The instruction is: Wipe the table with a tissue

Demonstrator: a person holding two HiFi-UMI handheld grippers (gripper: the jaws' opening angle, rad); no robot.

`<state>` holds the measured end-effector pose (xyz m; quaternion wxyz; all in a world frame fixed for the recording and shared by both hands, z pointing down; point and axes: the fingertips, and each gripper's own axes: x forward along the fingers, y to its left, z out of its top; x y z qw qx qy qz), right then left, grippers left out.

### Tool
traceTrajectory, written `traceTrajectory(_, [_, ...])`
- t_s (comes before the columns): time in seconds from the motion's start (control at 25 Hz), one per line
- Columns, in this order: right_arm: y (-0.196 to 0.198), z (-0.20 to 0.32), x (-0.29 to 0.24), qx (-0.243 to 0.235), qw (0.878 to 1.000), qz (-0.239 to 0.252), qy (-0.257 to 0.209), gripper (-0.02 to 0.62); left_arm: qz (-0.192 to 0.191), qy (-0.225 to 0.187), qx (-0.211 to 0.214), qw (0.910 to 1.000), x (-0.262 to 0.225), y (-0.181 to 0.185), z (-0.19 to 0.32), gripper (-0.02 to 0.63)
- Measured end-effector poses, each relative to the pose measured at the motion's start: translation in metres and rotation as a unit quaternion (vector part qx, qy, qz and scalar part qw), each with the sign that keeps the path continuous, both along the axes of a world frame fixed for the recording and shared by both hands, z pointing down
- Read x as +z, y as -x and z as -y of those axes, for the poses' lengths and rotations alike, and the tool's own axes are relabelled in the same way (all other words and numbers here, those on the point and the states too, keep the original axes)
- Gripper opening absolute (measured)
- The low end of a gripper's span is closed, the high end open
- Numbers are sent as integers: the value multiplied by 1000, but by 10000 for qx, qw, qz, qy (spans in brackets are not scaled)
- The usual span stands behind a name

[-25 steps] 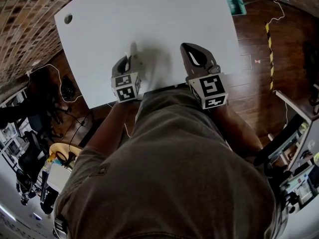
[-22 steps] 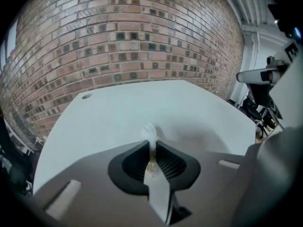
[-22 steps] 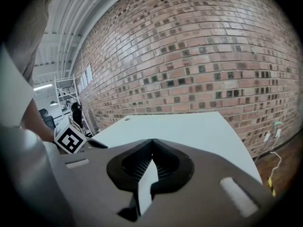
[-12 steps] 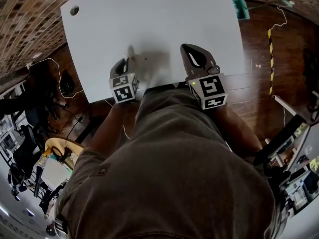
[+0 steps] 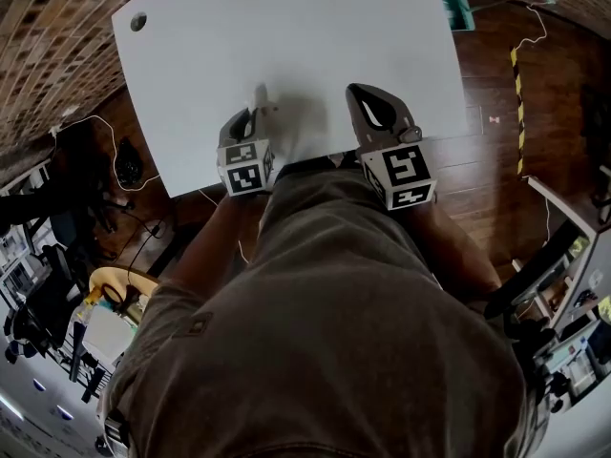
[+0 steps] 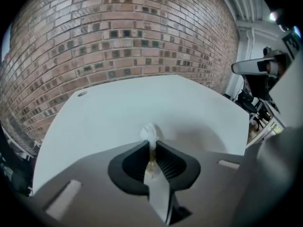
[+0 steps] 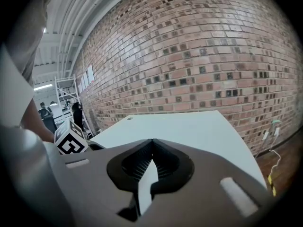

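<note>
A white table (image 5: 286, 36) fills the upper part of the head view, seen too in the left gripper view (image 6: 113, 117) and the right gripper view (image 7: 189, 126). My left gripper (image 5: 256, 103) hangs over the table's near edge, shut on a small white tissue (image 6: 150, 133) whose crumpled end sticks out past the jaw tips (image 5: 260, 94). My right gripper (image 5: 363, 98) sits to its right over the same edge, shut with nothing between its jaws (image 7: 152, 143).
A round hole (image 5: 138, 21) marks the table's far left corner. A brick wall (image 6: 118, 37) stands behind the table. Dark wooden floor (image 5: 496, 84) lies to the right, with cables and a teal box (image 5: 454, 10). Chairs and clutter crowd the left.
The left gripper has shifted slightly right and forward along the table's near edge with the tissue. The right gripper has stayed where it was.
</note>
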<state>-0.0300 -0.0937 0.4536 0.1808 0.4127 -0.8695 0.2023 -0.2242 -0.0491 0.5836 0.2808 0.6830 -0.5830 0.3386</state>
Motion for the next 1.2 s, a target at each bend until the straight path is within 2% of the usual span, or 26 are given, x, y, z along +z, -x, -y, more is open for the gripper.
traceTrajectory(0.88, [-48, -2, 0, 433, 9991, -19, -38, 15, -146, 85, 721, 9973, 7, -71, 10, 44])
traceTrajectory(1.2, [-34, -4, 1, 223, 9997, -47, -40, 15, -129, 113, 521, 9985, 6, -57, 6, 44])
